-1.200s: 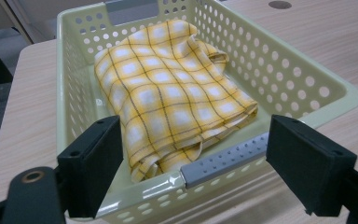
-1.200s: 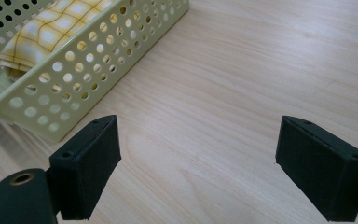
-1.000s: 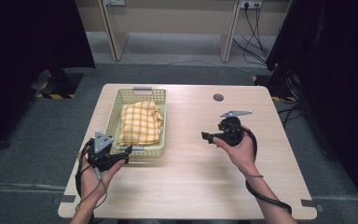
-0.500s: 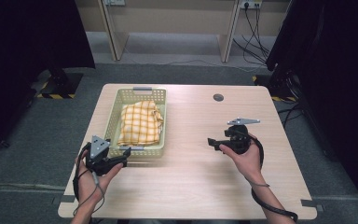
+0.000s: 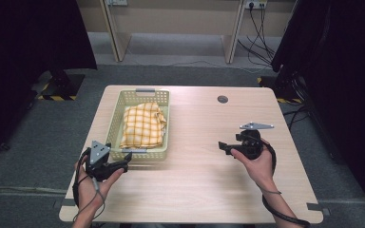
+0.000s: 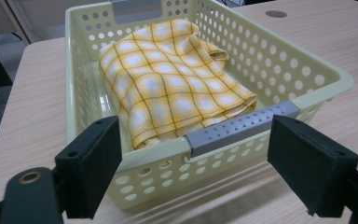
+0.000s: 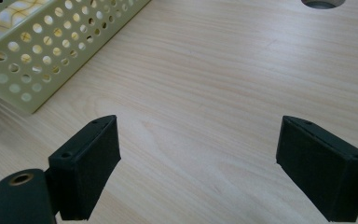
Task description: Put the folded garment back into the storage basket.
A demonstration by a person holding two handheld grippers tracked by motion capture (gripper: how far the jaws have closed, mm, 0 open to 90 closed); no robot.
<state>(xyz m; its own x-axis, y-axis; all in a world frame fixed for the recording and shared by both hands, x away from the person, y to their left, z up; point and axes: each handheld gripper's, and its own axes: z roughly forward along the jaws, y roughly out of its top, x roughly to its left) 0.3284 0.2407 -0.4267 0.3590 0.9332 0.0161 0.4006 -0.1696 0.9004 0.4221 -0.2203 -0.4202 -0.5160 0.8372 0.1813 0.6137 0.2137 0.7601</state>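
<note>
Just beyond the wide-open, empty left gripper [image 6: 193, 172] sits the pale-yellow perforated plastic basket [image 6: 326, 86] with its folded yellow checked cloth [image 6: 168, 84]; the right gripper [image 7: 198, 168], equally spread and empty, views bare wooden table [image 7: 223, 93].

My basket [image 6: 307, 88] is pale yellow plastic, smooth and slightly glossy, pierced with round holes, and its grey handle strip [image 6: 242, 128] looks matt and dimpled. The yellow checked cloth [image 6: 172, 79] in it is soft woven fabric, matt and creased. My table [image 7: 223, 93] is light wood-grain laminate, smooth with a low sheen. My pads [image 7: 91, 163] look like matt black foam or rubber.
</note>
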